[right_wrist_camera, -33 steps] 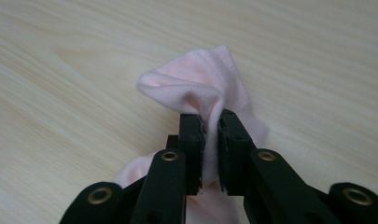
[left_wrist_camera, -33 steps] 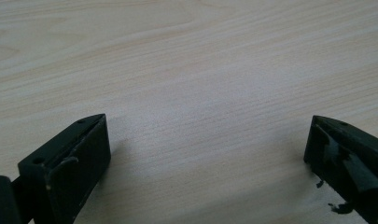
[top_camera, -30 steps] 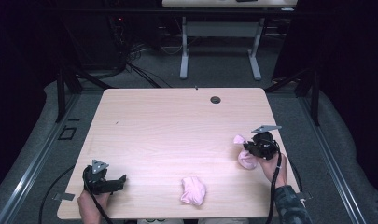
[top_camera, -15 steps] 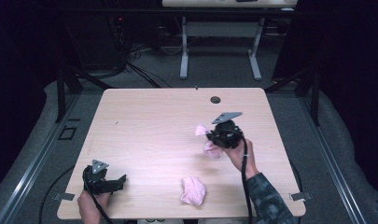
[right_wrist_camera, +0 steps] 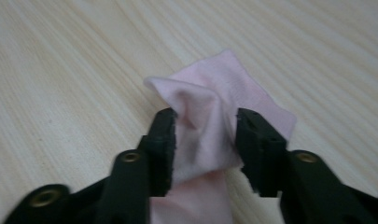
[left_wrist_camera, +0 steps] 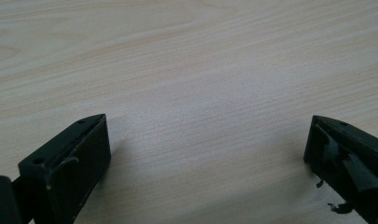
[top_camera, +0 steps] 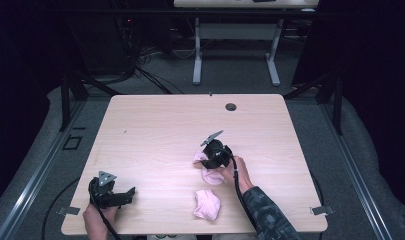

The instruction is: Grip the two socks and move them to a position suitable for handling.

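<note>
Carried in from the table's (top_camera: pixel 155 130) right edge to mid-table, the pink sock (right_wrist_camera: pixel 214 126) sits bunched between the right gripper's (right_wrist_camera: pixel 204 128) just-loosening jaws, beside the second pink sock (top_camera: pixel 207 204); left gripper (left_wrist_camera: pixel 205 140) gapes, empty.

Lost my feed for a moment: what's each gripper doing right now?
Left gripper: open, nothing between its jaws.
Right gripper: jaws just opening, pink cloth between them, grip loosening.

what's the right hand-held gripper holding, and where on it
The pink cloth sits by its bunched end between the right hand-held gripper, whose jaws have just been opening, so nothing is firmly held.
</note>
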Demonstrator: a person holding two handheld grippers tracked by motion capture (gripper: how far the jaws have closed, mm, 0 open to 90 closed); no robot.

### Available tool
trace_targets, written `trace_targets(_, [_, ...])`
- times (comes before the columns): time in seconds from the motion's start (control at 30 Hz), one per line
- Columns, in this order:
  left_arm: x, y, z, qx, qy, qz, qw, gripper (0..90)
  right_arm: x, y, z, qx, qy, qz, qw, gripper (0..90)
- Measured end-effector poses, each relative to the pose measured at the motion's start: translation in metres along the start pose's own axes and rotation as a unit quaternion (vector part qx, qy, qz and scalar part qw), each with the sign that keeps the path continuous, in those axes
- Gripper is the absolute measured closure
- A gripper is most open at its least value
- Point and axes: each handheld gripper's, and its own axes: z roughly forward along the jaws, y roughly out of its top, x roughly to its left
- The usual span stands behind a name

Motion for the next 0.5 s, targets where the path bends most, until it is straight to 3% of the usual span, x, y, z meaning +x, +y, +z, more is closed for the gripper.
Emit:
trace_targets(0.1, [0.000, 0.000, 0.000, 0.000, 0.000, 0.000, 1.0000, 0.3, -0.003, -0.003, -0.021, -0.032, 0.004, 0.008, 0.9995, 42.4])
trace_targets(0.2, [0.000, 0.000, 0.000, 0.000, 0.000, 0.000, 1.0000, 0.3, -0.003, -0.012, -0.049, -0.058, 0.004, 0.030, 0.9979, 28.4])
trace_targets(0.3, [0.000, 0.000, 0.000, 0.000, 0.000, 0.000, 1.0000, 0.3, 0.002, -0.027, -0.072, -0.076, 0.017, 0.036, 0.9963, 24.1])
trace_targets(0.5, [0.000, 0.000, 0.000, 0.000, 0.000, 0.000, 1.0000, 0.3, 0.020, -0.057, -0.093, -0.057, 0.046, 0.037, 0.9967, 26.8])
